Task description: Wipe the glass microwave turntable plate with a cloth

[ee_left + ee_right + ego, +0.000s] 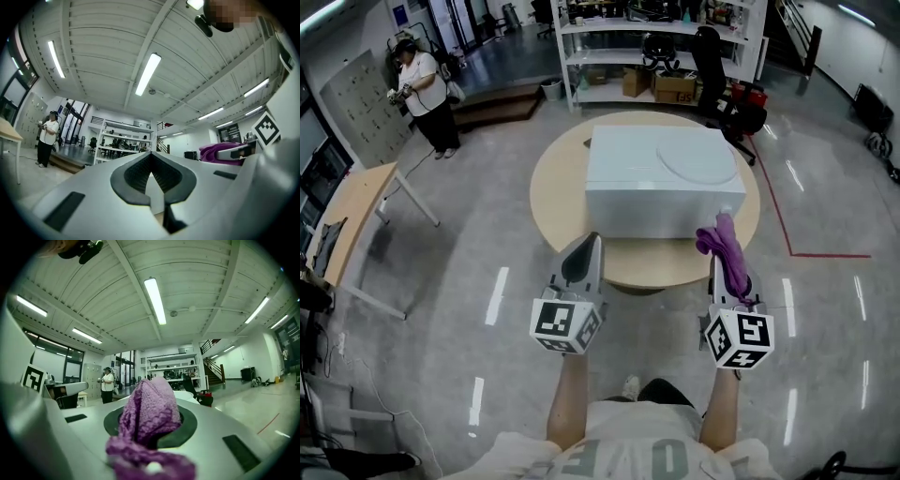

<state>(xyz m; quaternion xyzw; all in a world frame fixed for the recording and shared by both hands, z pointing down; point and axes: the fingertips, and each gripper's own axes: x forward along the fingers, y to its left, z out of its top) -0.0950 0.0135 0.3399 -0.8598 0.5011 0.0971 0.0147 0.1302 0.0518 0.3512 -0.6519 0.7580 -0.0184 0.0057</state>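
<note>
The clear glass turntable plate [697, 159] lies flat on top of a white microwave [661, 192] that stands on a round wooden table [553, 202]. My right gripper [724, 246] is shut on a purple cloth [727, 246], held in the air just before the microwave's right front corner. That cloth [150, 416] bulges out of the jaws in the right gripper view. My left gripper [591, 242] is shut with nothing in it, hanging before the table's front edge. Both grippers point slightly upward; their views show mostly ceiling.
A light wooden desk [352, 220] stands at the left. A person [427, 94] stands at the far left back. White shelves [661, 42] with boxes line the back, with black and red gear [741, 103] beside them. Red tape [797, 234] marks the floor at right.
</note>
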